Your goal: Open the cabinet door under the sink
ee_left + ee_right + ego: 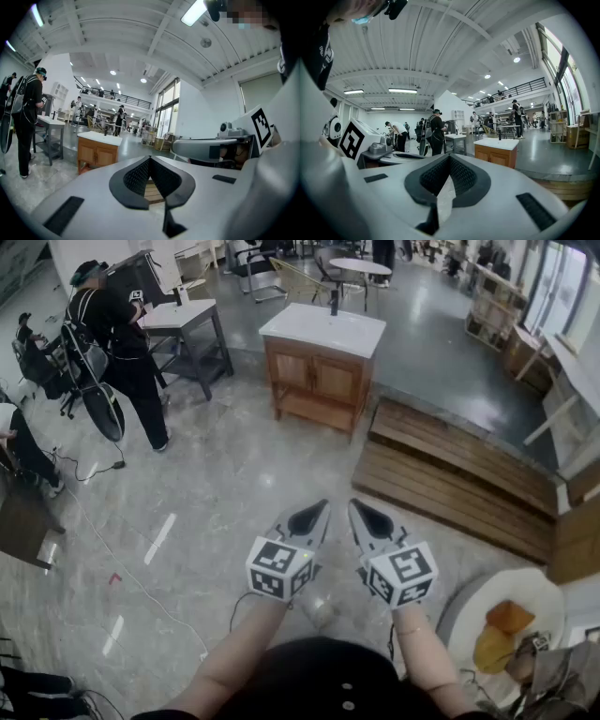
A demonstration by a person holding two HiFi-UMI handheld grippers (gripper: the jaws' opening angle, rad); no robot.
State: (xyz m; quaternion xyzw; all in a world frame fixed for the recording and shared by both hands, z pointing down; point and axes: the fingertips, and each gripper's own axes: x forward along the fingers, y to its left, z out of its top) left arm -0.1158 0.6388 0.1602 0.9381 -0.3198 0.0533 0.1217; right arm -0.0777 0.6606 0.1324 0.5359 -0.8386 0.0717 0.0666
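floor (pixel 234 465) stretches wide between closed left tool (pixel 323 506), closed right tool (pixel 354 505) and cabinet (pixel 319 381).

The left gripper (pixel 317 514) and right gripper (pixel 360 513) were held side by side ahead of the person's forearms, both with jaws closed and empty.

A big open test hall: polished floor (pixel 216 484), mezzanine railing (pixel 516 89), a lone sink cabinet (pixel 319 381), a work table (pixel 183 317).

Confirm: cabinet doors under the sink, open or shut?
Shut. Both cabinet doors sit flush in the wooden front under the sink; neither swings out.
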